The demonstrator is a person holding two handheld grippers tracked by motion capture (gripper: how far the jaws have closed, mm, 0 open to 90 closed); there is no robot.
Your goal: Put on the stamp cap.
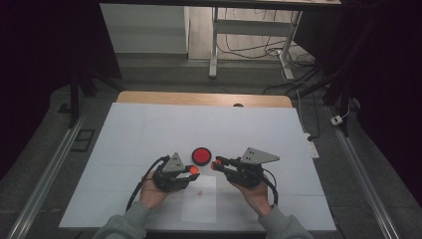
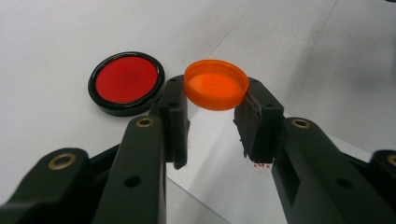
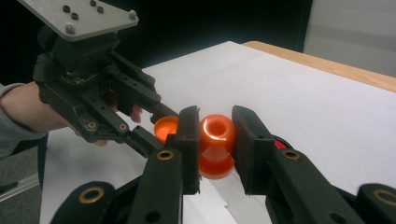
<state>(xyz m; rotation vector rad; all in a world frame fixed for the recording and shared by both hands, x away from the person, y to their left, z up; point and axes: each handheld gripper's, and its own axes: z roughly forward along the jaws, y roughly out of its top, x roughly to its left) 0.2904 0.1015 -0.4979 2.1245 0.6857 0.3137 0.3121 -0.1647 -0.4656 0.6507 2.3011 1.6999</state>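
White sheet covers the table across mid-frame. Left gripper, lower centre of the high view, jaws clamped on an orange cap. Right gripper just beside it, clamped on a small orange bottle. Red disc with black rim lies above, between both tips.

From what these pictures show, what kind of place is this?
Probably a lab or workshop set up for recording, not a home. A table covered in white paper stands under a fixed camera, loose cables run across the floor behind it, and bare metal desk legs stand beyond.
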